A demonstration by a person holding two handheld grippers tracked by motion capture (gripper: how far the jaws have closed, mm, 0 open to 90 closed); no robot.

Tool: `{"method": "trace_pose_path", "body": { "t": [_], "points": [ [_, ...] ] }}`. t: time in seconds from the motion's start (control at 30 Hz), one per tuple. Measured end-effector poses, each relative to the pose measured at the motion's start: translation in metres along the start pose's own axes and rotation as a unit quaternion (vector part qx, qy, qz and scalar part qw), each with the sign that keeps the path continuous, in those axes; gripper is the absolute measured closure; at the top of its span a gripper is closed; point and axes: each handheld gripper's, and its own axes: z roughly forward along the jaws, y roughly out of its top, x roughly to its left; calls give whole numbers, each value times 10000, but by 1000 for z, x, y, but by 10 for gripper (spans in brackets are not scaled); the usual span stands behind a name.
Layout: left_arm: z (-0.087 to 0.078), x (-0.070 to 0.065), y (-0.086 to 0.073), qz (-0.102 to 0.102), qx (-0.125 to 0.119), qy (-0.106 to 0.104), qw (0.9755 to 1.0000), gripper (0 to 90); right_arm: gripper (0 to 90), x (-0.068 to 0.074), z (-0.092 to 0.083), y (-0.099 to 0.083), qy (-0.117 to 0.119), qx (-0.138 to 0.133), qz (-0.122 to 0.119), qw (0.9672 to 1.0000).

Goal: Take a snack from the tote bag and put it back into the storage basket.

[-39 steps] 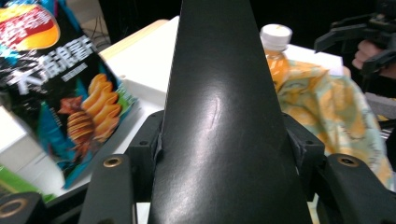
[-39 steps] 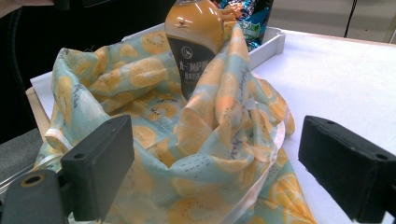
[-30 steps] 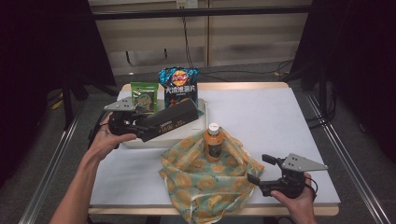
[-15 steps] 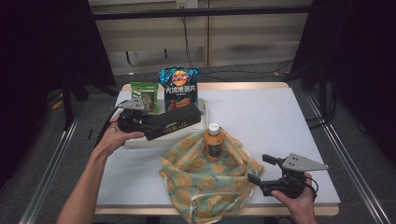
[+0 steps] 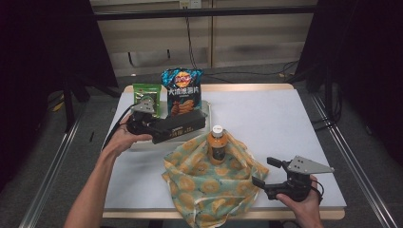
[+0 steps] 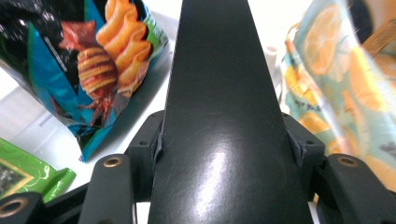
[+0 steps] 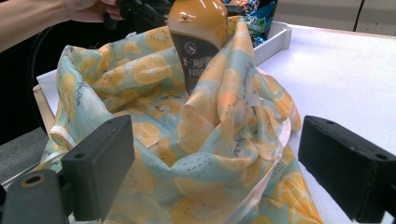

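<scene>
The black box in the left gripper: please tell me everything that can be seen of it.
The black box is long, narrow and glossy, probably cardboard, with small gold print on its side. The left gripper is shut on one end and holds it roughly level above the white tray. Its far end points to the bottle that stands in the lemon-print cloth. Behind it stands a blue snack bag. In the left gripper view its shiny top runs between the jaws.

Chip bag (image 5: pixel 182 92) with large white Chinese characters, bottle (image 7: pixel 196 37) label characters unreadable
</scene>
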Motion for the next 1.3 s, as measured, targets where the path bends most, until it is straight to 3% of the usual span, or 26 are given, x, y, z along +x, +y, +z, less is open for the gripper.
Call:
{"method": "trace_pose_path", "body": {
  "t": [0.07, 0.27, 0.43, 0.67, 1.0, 1.17, 1.2, 1.23, 1.3],
  "points": [
    [3, 0, 0, -2, 125, 58, 9999, 430, 100, 0, 0, 0, -1, -3, 6, 10000],
    [14, 1, -2, -24, 205, 29, 9998, 429, 100, -1, 0, 0, 14, 36, 4, 10000],
    [20, 6, -2, -108, 105, -25, 9999, 429, 100, 0, 0, 0, 13, 39, 16, 10000],
    [31, 9, 6, 38, 288, -15, 9996, 426, 99, 0, 1, 0, 28, 45, 8, 10000],
    [34, 15, 5, -230, 272, 60, 9993, 405, 100, -1, 1, -1, 45, 74, -8, 10000],
    [38, 18, 2, -289, 394, 124, 9987, 371, 102, -1, 1, -1, 75, 93, -14, 9999],
    [39, 20, 2, -216, 473, 125, 9986, 363, 102, 0, 1, -1, 80, 92, -11, 9999],
    [40, 19, 1, -294, 441, 143, 9985, 363, 102, -1, 1, -1, 63, 96, -13, 9999],
    [42, 19, 0, -213, 520, 141, 9983, 382, 103, -1, 1, -1, 57, 83, -26, 9999]
  ]
}}
